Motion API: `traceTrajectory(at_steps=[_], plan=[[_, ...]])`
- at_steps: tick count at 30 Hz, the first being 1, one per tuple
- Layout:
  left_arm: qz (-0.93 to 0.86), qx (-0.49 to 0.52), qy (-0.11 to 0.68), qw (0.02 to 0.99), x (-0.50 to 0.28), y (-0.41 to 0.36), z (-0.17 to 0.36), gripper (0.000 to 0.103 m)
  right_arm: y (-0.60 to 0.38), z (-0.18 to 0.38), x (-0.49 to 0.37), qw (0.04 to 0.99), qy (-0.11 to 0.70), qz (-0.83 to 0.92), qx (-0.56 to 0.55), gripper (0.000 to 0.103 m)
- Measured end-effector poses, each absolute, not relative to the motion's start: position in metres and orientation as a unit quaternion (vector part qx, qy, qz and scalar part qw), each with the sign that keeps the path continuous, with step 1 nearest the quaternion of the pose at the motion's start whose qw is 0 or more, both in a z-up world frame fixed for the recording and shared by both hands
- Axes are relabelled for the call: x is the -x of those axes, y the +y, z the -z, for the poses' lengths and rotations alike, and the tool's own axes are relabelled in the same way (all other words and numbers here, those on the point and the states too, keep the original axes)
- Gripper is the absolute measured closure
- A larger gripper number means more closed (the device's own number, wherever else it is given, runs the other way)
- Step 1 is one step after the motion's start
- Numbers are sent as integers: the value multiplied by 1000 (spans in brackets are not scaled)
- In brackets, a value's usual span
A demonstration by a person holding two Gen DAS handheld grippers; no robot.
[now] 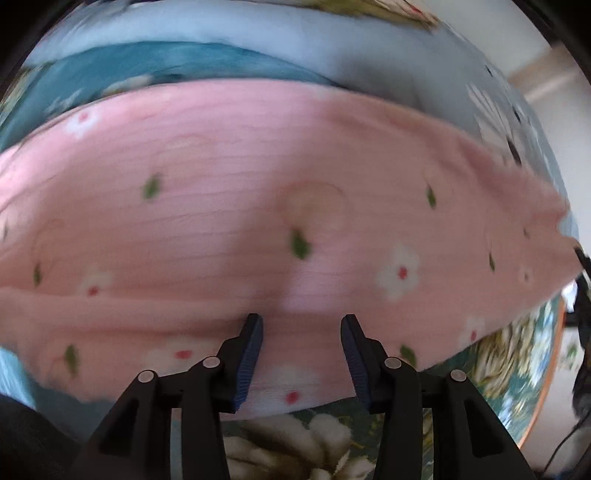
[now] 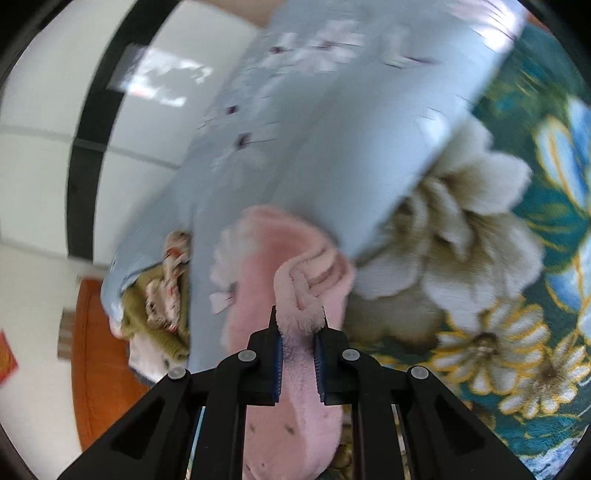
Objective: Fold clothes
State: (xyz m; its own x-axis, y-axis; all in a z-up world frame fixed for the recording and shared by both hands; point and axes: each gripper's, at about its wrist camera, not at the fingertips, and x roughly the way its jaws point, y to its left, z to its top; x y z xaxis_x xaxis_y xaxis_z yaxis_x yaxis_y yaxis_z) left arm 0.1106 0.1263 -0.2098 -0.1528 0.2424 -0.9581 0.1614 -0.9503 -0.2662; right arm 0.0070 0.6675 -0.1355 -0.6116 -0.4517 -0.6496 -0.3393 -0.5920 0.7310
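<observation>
The pink cloth (image 1: 295, 229) lies spread wide across the left wrist view, its near edge running just behind the left gripper (image 1: 301, 332) and its far edge meeting a teal cloth (image 1: 147, 70) and a pale blue cloth (image 1: 258, 33) beyond. At the right the pink edge tapers to a point, and past it the floral cover (image 1: 509, 354) shows bare down to its orange rim, with floor beyond. The left gripper points steeply down at the pink cloth, its jaws standing partly apart with nothing pinched between them; whether the tips touch the fabric is unclear. In the right wrist view the right gripper (image 2: 299, 325) has its jaws narrowed onto a bunched fold of the pink cloth (image 2: 295, 288), which runs between the pads and hangs down below them. Behind that fold a pale blue cloth (image 2: 332, 122) stretches away up the frame, blurred. To its left sits a crumpled olive and patterned cloth (image 2: 159, 306). To the right the floral cover (image 2: 498, 258) lies open and bare. Far left is white wall with a black frame (image 2: 96, 122).
</observation>
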Motion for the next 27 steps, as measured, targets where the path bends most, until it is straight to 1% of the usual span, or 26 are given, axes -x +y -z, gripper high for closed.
traceTrajectory(at_steps=[4, 8, 12, 15, 17, 18, 19, 21, 24, 27], plan=[[-762, 619, -192, 11, -114, 91, 186, 55, 630, 103, -4, 84, -406, 800, -433, 90], [-773, 576, -265, -1, -125, 48, 160, 55, 578, 69, -5, 151, -351, 821, -424, 90], [-783, 532, -321, -20, -130, 22, 139, 55, 496, 39, -19, 239, -254, 838, -419, 90], [-782, 497, -374, -38, -132, -5, 124, 55, 427, 35, -35, 295, -178, 836, -428, 90], [-781, 468, -411, -55, -139, -33, 114, 52, 381, 47, -48, 326, -141, 823, -444, 90], [-780, 457, -424, -63, -141, -46, 110, 49, 359, 54, -53, 340, -127, 814, -453, 90], [-780, 448, -432, -70, -144, -56, 108, 47, 339, 64, -58, 351, -124, 804, -464, 90], [-780, 431, -447, -85, -150, -76, 105, 47, 295, 91, -70, 370, -96, 782, -492, 90], [-766, 422, -472, -114, -159, -104, 118, 46, 239, 137, -93, 383, -29, 753, -534, 90], [-750, 420, -493, -136, -169, -126, 134, 46, 213, 167, -113, 386, 2, 730, -564, 90]])
